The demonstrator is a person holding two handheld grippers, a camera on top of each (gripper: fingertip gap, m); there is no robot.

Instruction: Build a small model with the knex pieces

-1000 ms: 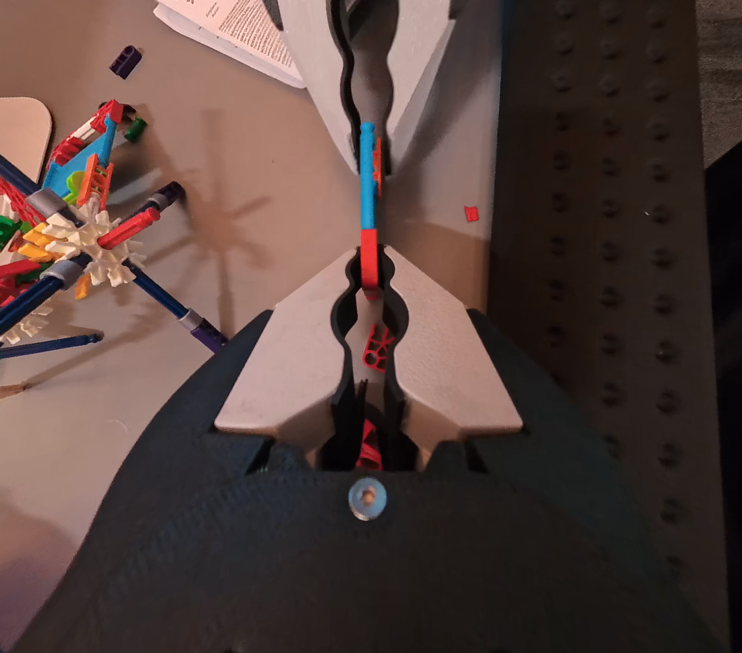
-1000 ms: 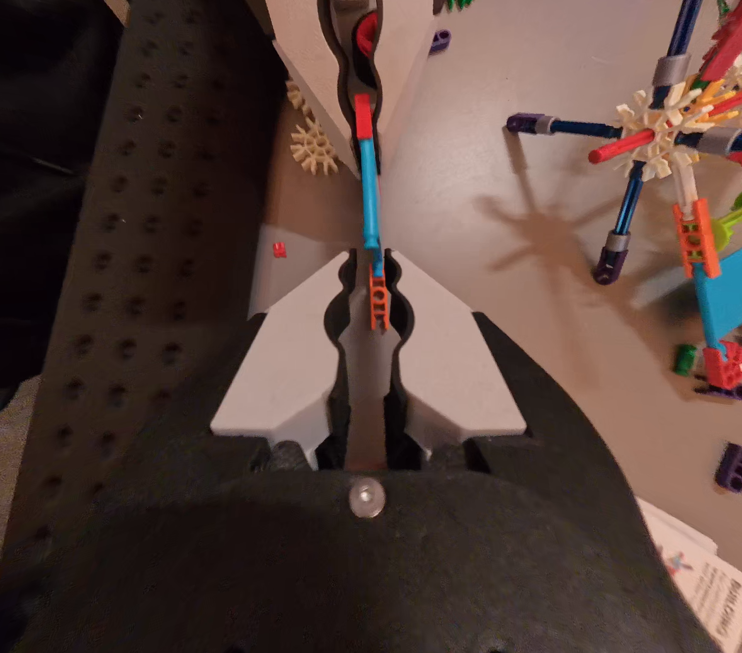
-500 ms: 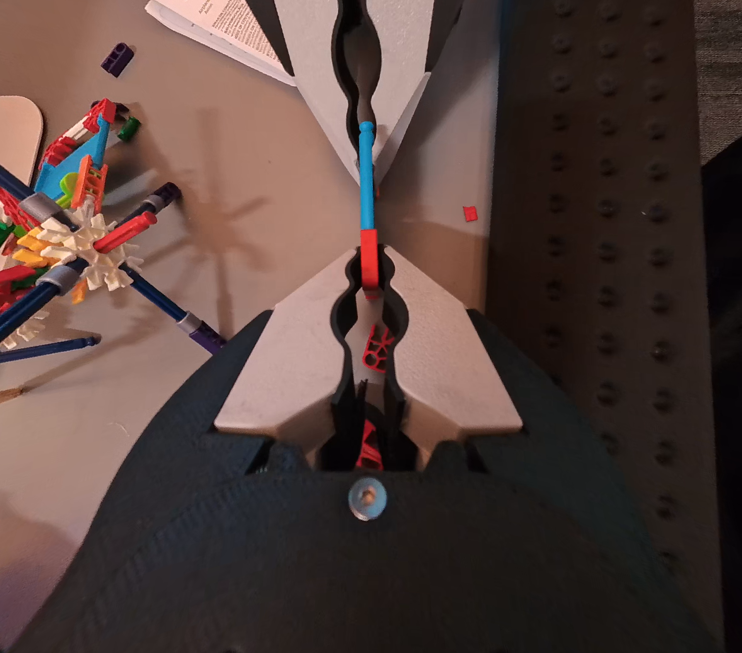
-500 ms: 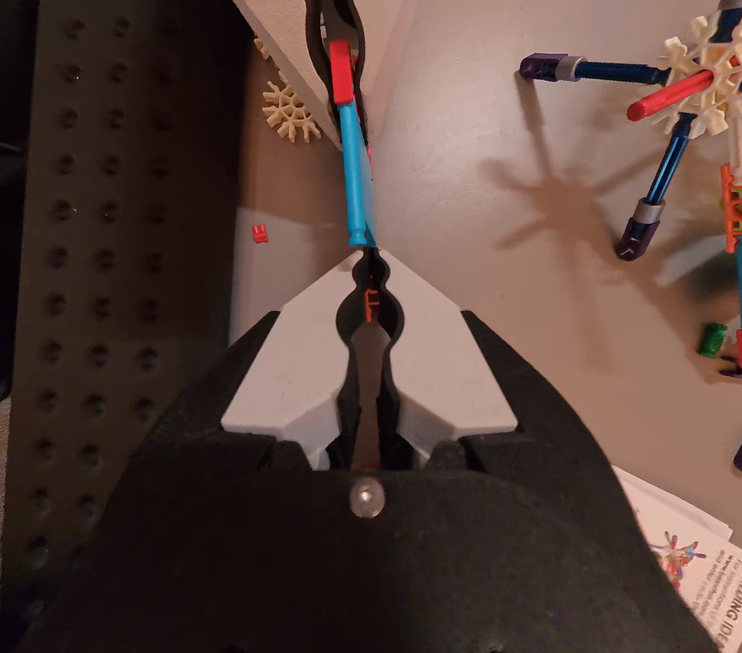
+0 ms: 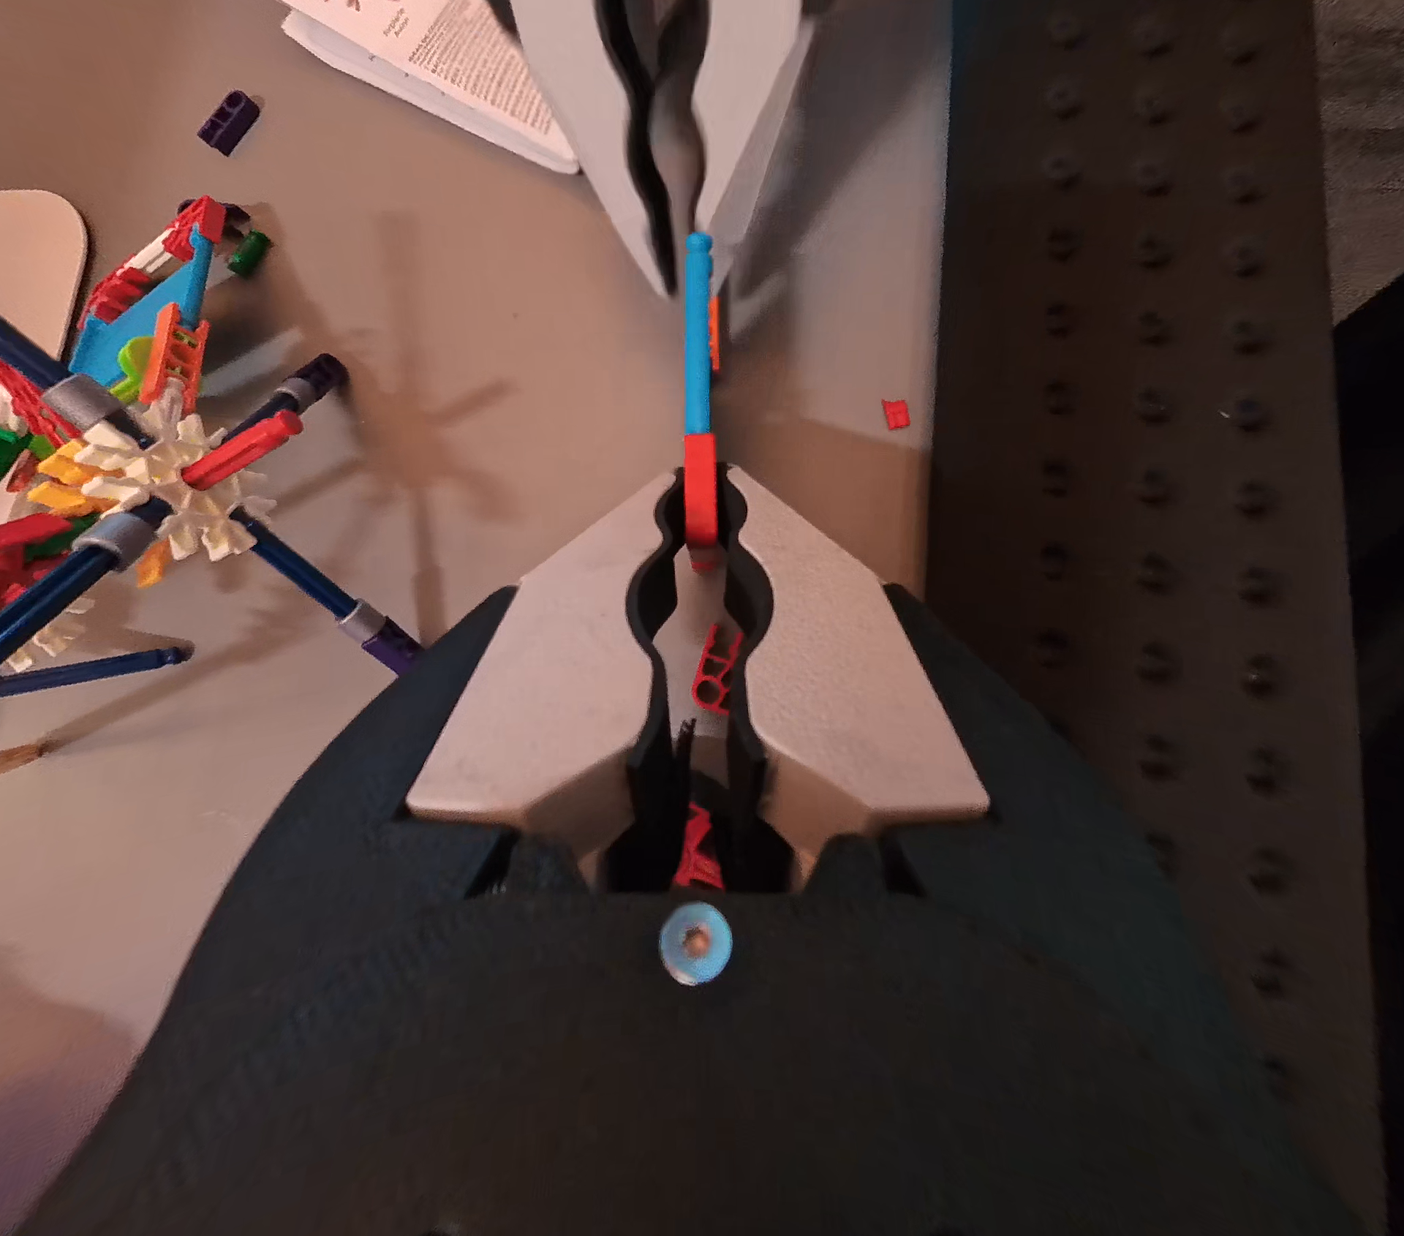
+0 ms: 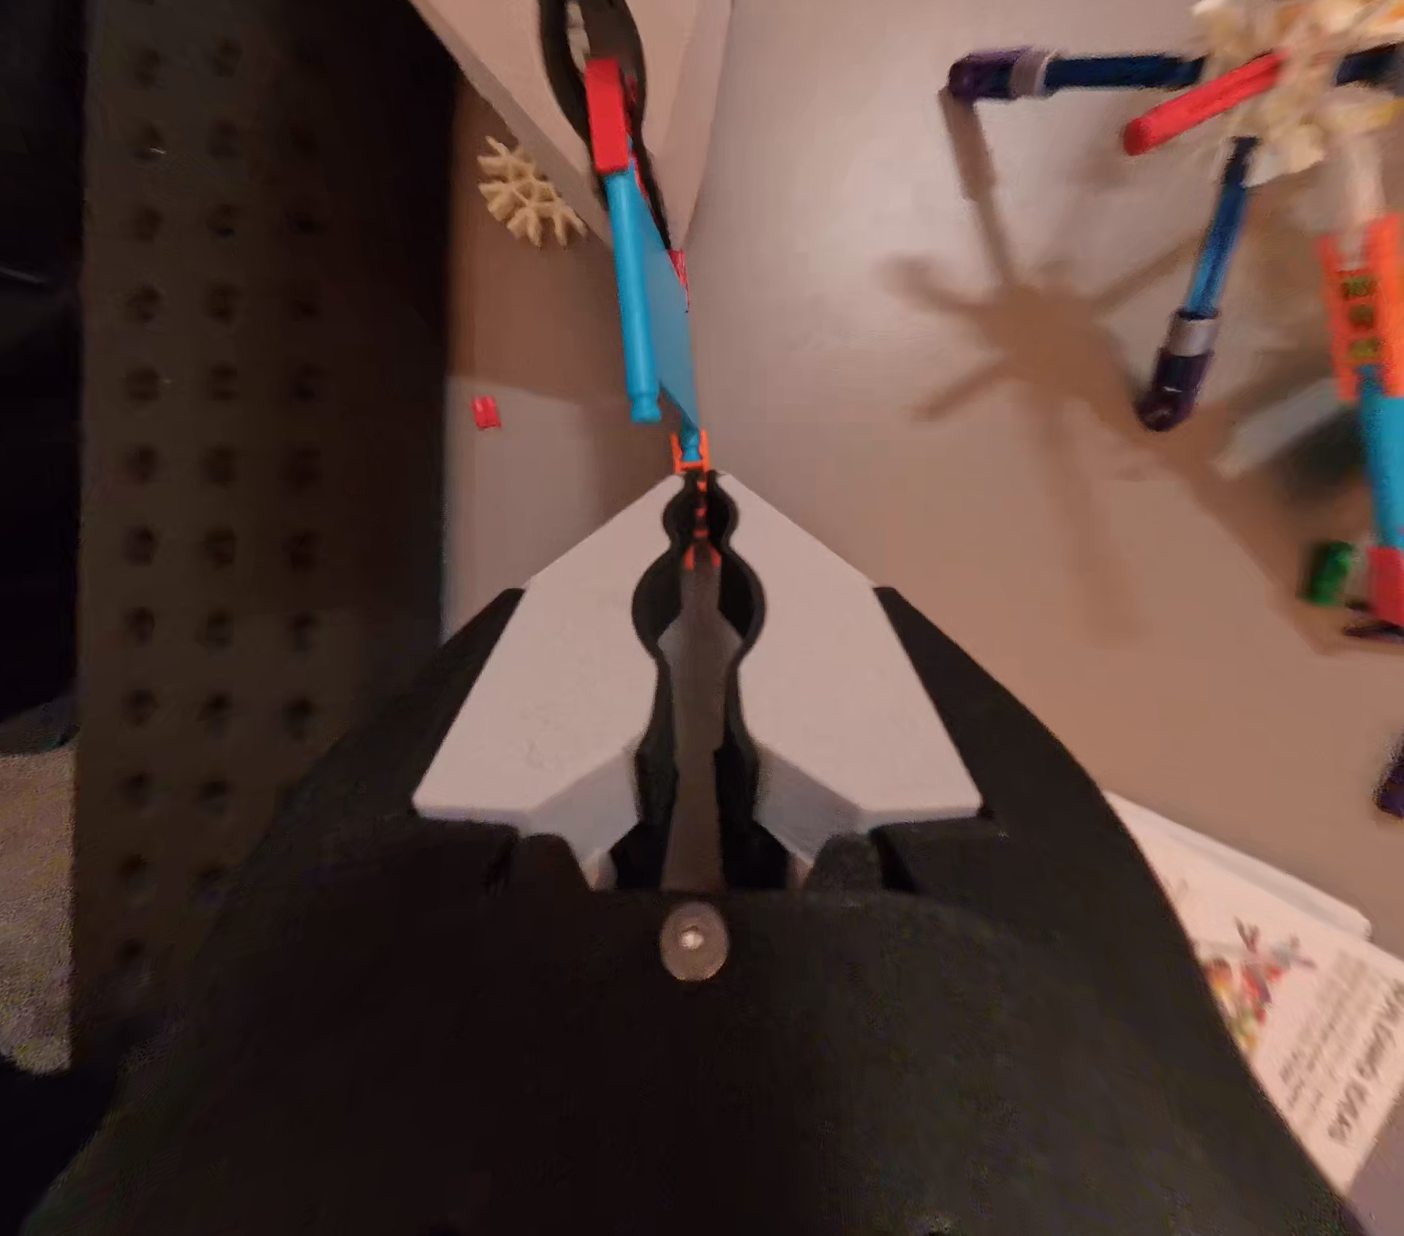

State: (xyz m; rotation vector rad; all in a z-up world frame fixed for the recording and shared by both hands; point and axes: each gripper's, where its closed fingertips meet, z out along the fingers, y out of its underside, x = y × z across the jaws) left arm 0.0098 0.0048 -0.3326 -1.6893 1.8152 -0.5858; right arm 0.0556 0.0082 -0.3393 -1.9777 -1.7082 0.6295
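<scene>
Surface: grey counter (image 5: 471,257) with a dark perforated strip (image 5: 1139,516) along one edge.
Left hand-held gripper (image 5: 700,519): your jaws are closed on the red connector (image 5: 700,493) capping a blue rod (image 5: 697,333).
Right hand-held gripper (image 6: 700,500): your jaws pinch an orange connector (image 6: 693,451) on the blue panel's (image 6: 668,326) tip.
Nearby: colourful rod-and-connector model (image 5: 144,440), instruction booklet (image 5: 410,22) beside it, small red piece (image 5: 896,413) at the strip's edge.
</scene>
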